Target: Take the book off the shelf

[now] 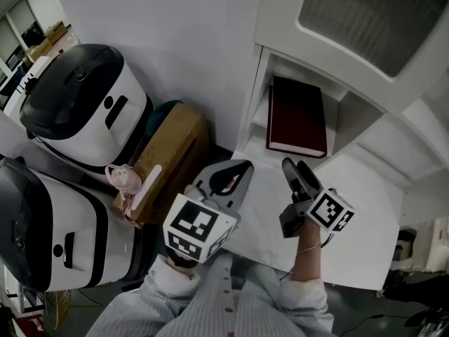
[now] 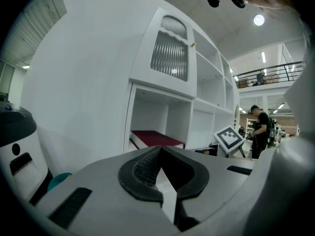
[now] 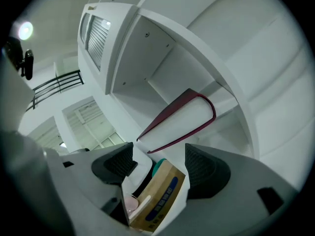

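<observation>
Closed tip to tip with nothing between its pads, the left gripper (image 1: pixel 243 167) sat low in the centre of the head view. Just to its right, the right gripper (image 1: pixel 295 166) had its jaws spread wide and empty, aimed up the frame at the dark red hardcover book (image 1: pixel 297 116).

That book lay flat in the lower compartment of the white shelf unit (image 1: pixel 280 20), touched by neither gripper. By my reading nothing of the task was done. The reach in, the grip and the pull out were all left to do.

Only the head view took in both grippers at once. It also showed the two white-and-black machines (image 1: pixel 84 104) at the far left and the brown cardboard box (image 1: pixel 172 153) beside them.

Only the left gripper view showed the book's top cover from the front (image 2: pixel 156 138). It alone showed a person (image 2: pixel 259 129) standing far off at the right edge.

Only the right gripper view, tilted, showed the book's pale page block between its covers (image 3: pixel 182 119), above the gap between the jaws.
</observation>
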Available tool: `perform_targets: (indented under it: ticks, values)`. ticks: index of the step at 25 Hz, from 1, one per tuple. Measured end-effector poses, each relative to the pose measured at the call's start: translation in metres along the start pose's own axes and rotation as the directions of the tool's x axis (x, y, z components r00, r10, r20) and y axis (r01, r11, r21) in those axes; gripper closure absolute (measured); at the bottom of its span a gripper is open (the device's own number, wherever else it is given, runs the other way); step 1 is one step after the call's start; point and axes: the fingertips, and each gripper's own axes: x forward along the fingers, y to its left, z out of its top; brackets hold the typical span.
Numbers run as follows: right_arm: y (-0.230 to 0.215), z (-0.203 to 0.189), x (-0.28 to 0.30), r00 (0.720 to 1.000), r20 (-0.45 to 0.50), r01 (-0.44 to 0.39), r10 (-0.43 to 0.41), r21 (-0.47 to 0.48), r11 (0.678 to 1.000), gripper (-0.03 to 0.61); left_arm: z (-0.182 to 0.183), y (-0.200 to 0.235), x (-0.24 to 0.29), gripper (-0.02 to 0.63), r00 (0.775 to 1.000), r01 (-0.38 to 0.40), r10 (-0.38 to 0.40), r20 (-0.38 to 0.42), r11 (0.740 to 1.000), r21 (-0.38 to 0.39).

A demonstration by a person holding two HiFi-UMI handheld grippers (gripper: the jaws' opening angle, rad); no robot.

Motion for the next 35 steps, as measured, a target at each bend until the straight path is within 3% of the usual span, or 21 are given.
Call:
perform_targets:
  ticks: [4, 11, 22, 31, 35]
  values:
    - [-0.003, -0.002, 0.004, 1.0, 0.0, -0.02, 0.02, 0.091, 0.996, 0.291, -0.002, 0.003, 0.0, 0.604, 1.0, -0.007, 0.007, -0.004, 1.0, -0.001]
    - [0.009, 0.011, 0.016, 0.986, 0.081, -0.159, 0.144, 0.227, 0.961, 0.275, -0.002, 0.008, 0.002, 0.604, 1.0, -0.013, 0.013, -0.008, 1.0, -0.001]
    - [-0.005, 0.013, 0.031, 0.982, 0.107, -0.186, 0.156, 0.372, 0.909, 0.273, 0.001, 0.013, 0.007, 0.604, 1.0, -0.021, 0.021, -0.005, 1.0, 0.004]
    - [-0.012, 0.025, 0.043, 0.966, 0.189, -0.25, 0.175, 0.52, 0.817, 0.275, -0.001, 0.019, 0.013, 0.604, 1.0, -0.028, 0.028, -0.006, 1.0, -0.003]
    - [-0.02, 0.023, 0.051, 0.968, 0.193, -0.243, 0.161, 0.555, 0.796, 0.275, 0.001, 0.022, 0.016, 0.604, 1.0, -0.03, 0.03, -0.005, 1.0, -0.002]
